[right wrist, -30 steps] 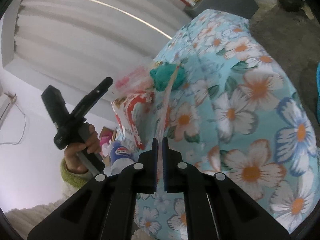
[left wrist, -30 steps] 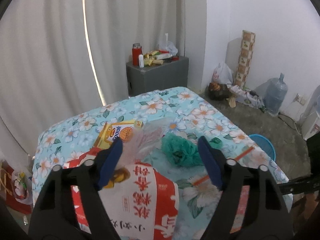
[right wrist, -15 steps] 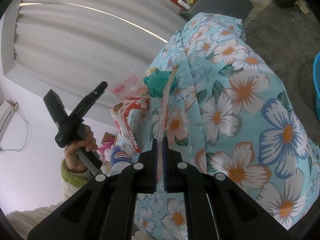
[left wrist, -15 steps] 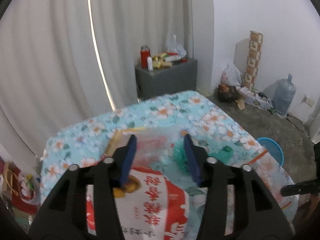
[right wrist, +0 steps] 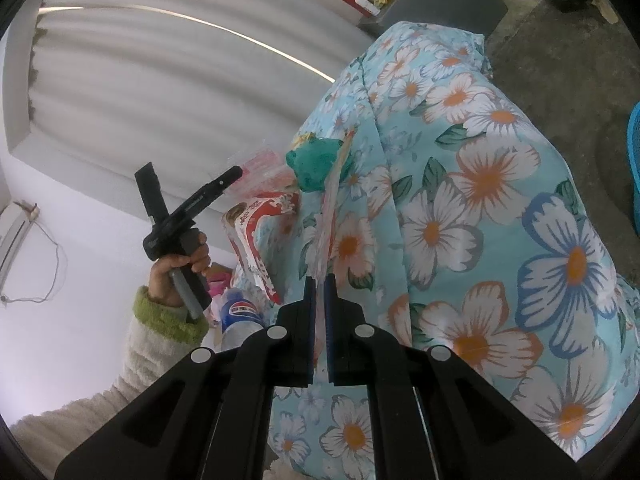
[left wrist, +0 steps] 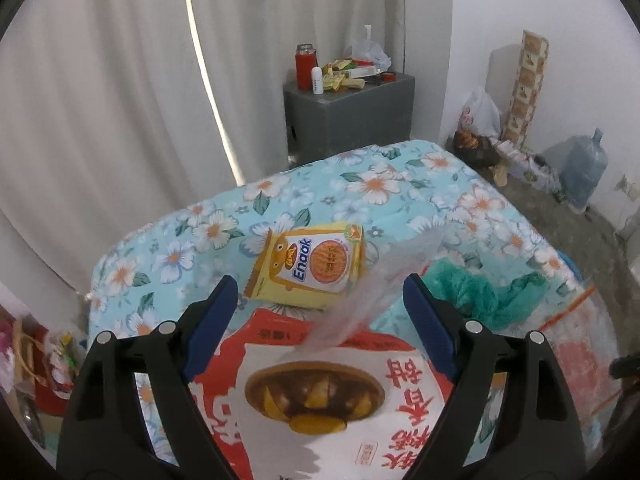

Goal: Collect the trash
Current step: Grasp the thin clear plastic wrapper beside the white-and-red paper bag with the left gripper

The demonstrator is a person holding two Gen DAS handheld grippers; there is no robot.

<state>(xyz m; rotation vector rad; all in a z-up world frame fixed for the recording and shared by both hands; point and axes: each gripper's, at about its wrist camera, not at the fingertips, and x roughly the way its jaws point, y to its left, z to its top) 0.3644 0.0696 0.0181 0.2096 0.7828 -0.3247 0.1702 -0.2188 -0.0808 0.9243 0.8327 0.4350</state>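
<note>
My left gripper (left wrist: 320, 298) is open and empty, above a red-and-white snack bag (left wrist: 320, 392) on the floral table. A clear plastic wrapper (left wrist: 372, 300) falls or hangs blurred between its fingers. A yellow Enaak packet (left wrist: 312, 266) lies just beyond, a crumpled green wrapper (left wrist: 476, 292) to the right. My right gripper (right wrist: 319, 284) is shut on the edge of a clear plastic bag (right wrist: 330, 216) with red print, held up at the table's side. The left gripper (right wrist: 188, 204) shows in the right wrist view, raised over the red-and-white bag (right wrist: 256, 232).
The table has a blue floral cloth (left wrist: 400, 184). A grey cabinet (left wrist: 348, 116) with a red flask and clutter stands behind it by the curtain. A blue basket (right wrist: 634, 160) sits on the floor right of the table. A water jug (left wrist: 584, 176) stands by the wall.
My left gripper narrowed half a second ago and has opened wide again; the clear wrapper has dropped from it. It has tilted down toward the Enaak packet. The right gripper keeps its hold.
</note>
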